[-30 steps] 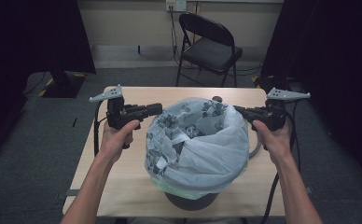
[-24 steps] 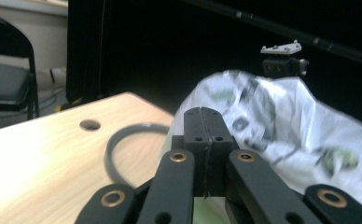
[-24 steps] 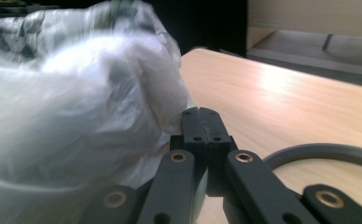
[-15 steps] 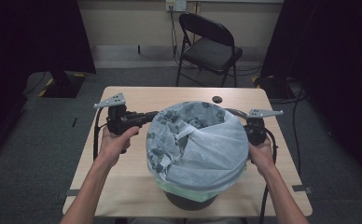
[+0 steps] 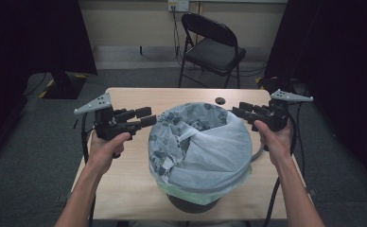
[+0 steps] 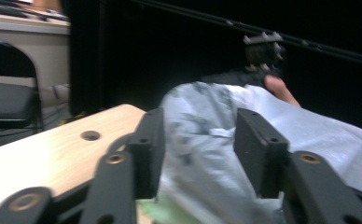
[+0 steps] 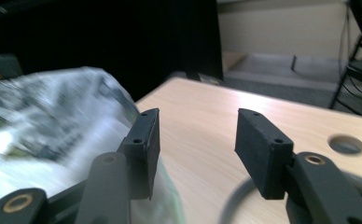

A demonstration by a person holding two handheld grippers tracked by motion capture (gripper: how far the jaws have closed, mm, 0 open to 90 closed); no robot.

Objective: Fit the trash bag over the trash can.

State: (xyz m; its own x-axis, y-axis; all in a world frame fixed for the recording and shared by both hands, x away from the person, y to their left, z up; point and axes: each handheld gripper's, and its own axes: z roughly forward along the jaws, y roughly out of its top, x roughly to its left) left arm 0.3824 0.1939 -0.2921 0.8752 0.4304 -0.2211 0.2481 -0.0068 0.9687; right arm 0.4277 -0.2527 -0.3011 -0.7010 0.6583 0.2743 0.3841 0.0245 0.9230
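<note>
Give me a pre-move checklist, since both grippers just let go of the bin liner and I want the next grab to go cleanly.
1. Left gripper jaws apart, having just been opening: ok; the bag shows between them in the left gripper view, pads not pressing.
2. Right gripper jaws apart, having just been opening, nothing between them: ok.
3. Bag folded over the bin rim on the near side: ok.
4. Bag seated at the far rim: cannot tell.
5. Bin upright on the table: ok.
6. Cables free of the bin: cannot tell.
</note>
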